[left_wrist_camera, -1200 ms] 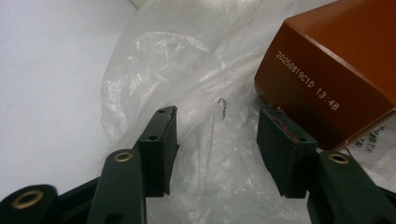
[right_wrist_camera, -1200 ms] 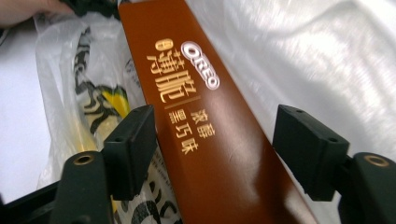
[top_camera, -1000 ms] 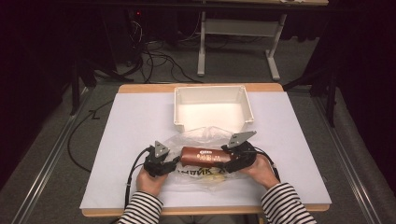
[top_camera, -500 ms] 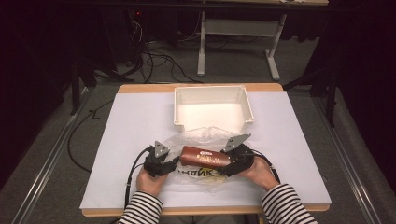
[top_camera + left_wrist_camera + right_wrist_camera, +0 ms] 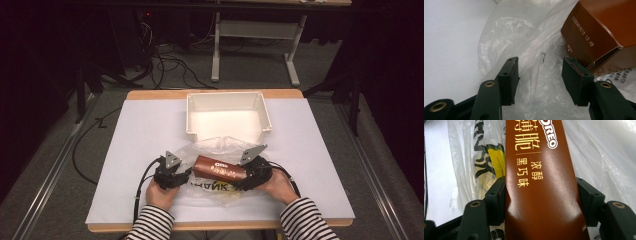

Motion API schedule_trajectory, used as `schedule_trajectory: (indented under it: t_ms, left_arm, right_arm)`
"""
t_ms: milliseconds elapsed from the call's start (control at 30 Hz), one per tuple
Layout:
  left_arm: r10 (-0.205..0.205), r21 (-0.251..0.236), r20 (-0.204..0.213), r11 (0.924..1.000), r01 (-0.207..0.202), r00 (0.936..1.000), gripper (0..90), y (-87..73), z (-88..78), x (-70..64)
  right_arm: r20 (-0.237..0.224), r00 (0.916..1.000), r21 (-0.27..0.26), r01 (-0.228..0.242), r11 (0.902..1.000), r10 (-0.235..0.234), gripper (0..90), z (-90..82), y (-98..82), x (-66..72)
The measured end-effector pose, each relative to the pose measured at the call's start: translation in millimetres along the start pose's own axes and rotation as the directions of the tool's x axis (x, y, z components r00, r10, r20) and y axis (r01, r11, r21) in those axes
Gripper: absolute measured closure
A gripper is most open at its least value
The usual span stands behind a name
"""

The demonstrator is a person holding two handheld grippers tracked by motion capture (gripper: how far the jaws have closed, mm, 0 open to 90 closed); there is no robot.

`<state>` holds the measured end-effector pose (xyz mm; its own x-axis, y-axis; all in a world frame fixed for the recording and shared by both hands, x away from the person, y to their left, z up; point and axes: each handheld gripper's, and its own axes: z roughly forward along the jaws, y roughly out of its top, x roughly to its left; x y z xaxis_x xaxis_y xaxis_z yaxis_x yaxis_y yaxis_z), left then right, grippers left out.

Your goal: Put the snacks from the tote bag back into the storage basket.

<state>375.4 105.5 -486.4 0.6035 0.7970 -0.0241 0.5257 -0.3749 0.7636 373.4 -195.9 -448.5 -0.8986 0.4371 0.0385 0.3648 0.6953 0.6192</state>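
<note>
- Right gripper (image 5: 246, 176) has just closed its jaws in on the brown Oreo box (image 5: 220, 168); the pads press both its long sides, so I call that gripped.
- Left gripper (image 5: 181, 176) is open, jaws either side of loose film of the clear plastic bag (image 5: 220, 147).
- Box lies on the bag at the table's near edge, between the grippers.
- Bagging looks barely begun. White bin (image 5: 227, 116) sits just beyond.
</note>
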Motion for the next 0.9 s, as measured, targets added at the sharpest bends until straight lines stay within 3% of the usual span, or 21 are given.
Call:
schedule_trajectory:
  t_ms: [167,700,900]
  left_arm:
    - [0.001,0.000,0.000,1.0000,-0.001,1.0000,48.0,0.0,0.0,0.0]
    - [0.000,0.001,-0.001,1.0000,0.000,1.0000,47.9,-0.1,0.0,-0.5]
    - [0.001,0.000,-0.001,1.0000,-0.001,1.0000,47.9,-0.1,0.0,-0.4]
  right_arm:
    - [-0.011,0.9998,-0.052,-0.019,0.9985,0.018,36.8,-8.5,0.4,0.7]
    - [-0.002,0.9981,-0.100,-0.062,0.9930,0.062,36.8,-23.6,1.3,-0.7]
    - [0.006,0.9985,-0.112,-0.053,0.9922,0.054,36.8,-32.3,5.8,-0.1]
